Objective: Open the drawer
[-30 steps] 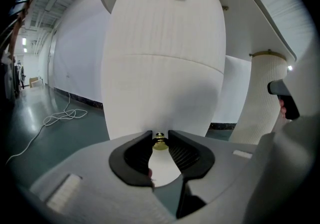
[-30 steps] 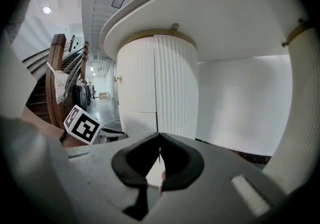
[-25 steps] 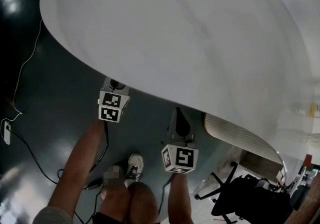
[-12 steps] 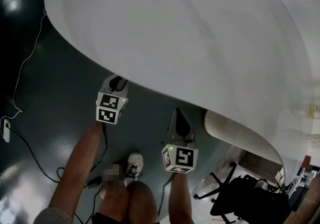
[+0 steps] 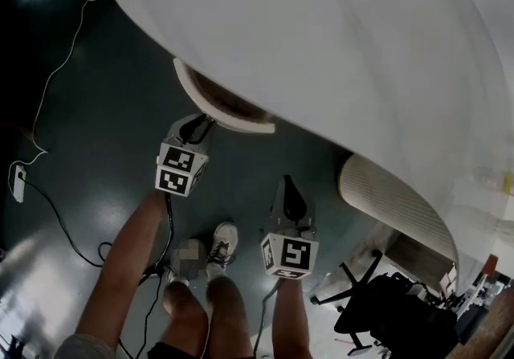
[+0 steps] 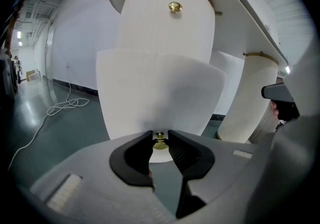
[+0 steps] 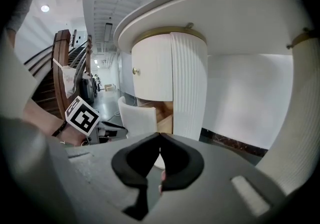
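The left gripper (image 6: 160,137) pinches the small brass knob (image 6: 160,144) of the curved white drawer (image 6: 160,92), straight ahead and partly out. It looks rigid and light; the smooth knob may slip. The right gripper (image 7: 159,143) is pressed together, empty

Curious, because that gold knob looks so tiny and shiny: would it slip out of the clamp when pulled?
Possibly a bit slippery: the knob is small, rounded and polished. The left gripper pinches it between ribbed dark pads, which likely helps. The drawer already stands partly out from under the tabletop, so it probably slides easily.
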